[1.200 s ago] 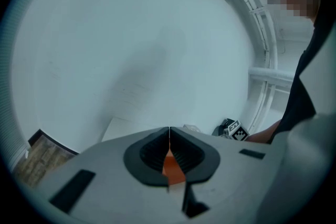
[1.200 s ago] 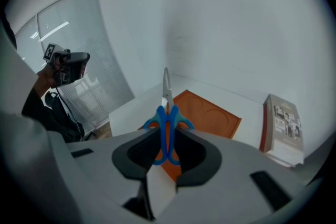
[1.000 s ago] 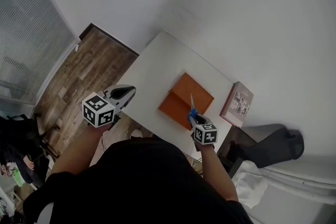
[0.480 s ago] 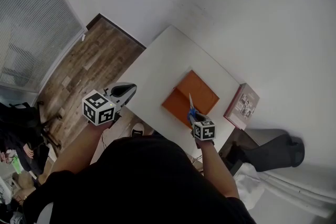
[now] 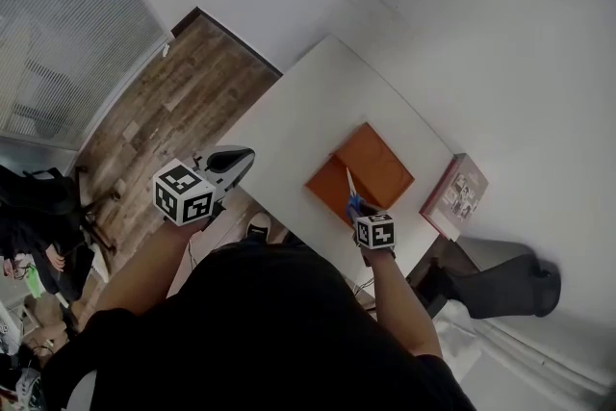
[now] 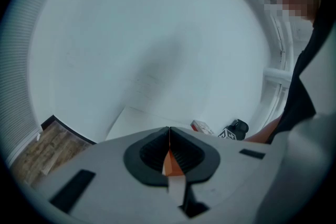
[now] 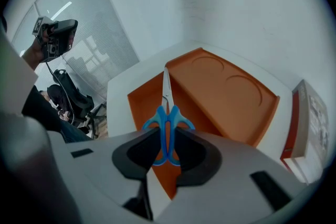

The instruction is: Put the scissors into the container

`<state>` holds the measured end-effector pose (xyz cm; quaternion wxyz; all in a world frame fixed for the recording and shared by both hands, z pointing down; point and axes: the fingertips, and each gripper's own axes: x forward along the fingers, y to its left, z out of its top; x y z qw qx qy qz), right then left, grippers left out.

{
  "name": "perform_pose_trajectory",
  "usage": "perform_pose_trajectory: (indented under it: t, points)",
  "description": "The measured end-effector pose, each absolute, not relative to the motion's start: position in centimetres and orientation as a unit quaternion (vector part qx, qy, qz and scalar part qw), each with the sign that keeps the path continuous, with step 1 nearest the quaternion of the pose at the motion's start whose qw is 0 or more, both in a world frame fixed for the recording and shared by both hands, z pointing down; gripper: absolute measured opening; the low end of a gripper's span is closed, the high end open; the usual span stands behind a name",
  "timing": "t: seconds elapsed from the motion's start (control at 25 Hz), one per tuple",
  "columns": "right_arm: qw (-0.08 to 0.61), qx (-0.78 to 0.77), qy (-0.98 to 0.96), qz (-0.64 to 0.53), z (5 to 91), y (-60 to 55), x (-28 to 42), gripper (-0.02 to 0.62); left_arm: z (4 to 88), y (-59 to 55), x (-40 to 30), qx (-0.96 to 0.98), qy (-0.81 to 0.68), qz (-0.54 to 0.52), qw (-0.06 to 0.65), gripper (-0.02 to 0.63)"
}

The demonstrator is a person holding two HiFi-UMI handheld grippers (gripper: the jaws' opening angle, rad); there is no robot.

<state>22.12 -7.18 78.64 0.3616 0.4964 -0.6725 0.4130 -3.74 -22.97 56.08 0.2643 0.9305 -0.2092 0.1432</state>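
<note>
Since a second ago your head view has swung: the white surface (image 5: 308, 101) and the orange container (image 5: 380, 164) now sit further toward 2 o'clock in frame, while both claws keep their places relative to you. Your right claw (image 5: 358, 209) stays clamped on the blue handles of the scissors (image 5: 351, 192), blades closed and pointing away from you, over the container's near half at its 7 o'clock corner. Whether the tips touch it I cannot tell. Your left claw (image 5: 241, 157) hangs off the surface's edge at 9 o'clock, over the wooden floor (image 5: 164, 101), its tips pressed together on nothing.

The book (image 5: 460, 197) lies at 3 o'clock of the container, just beside it; its cover print is too small to read.

Only the right claw view shows two round hollows in the container's far half, and the handles pinched between the pads. The left claw view shows a thin orange sliver behind its meeting tips. Only the head view shows the black bag (image 5: 510, 284) at 4 o'clock
</note>
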Motion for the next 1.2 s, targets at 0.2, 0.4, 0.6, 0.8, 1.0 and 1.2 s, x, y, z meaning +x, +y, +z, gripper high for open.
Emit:
perform_pose_trajectory:
  t: [0.2,0.4,0.6,0.8,1.0,1.2]
  points:
    - [0.375,0.479,-0.671,0.423,80.1,-7.3,21.8,0.086,56.9,-22.7,-4.2,0.925,-0.215,0.15,0.274,0.011]
    - [0.388,0.468,-0.668,0.43,81.2,-7.6,21.8,0.086,57.5,-22.5,-4.5,0.921,-0.221,0.153,0.282,0.011]
    - [0.4,0.459,-0.664,0.434,82.1,-8.0,21.6,0.086,58.2,-22.2,-4.7,0.916,-0.228,0.155,0.292,0.011]
    - [0.409,0.451,-0.662,0.438,82.8,-8.6,21.6,0.086,58.7,-21.9,-4.9,0.912,-0.233,0.156,0.299,0.011]
    - [0.416,0.45,-0.659,0.436,83.2,-9.4,21.7,0.086,59.2,-21.8,-5.5,0.908,-0.241,0.156,0.304,0.009]
    - [0.423,0.45,-0.653,0.439,83.5,-9.9,22.0,0.086,59.6,-21.7,-6.0,0.905,-0.245,0.157,0.31,0.011]
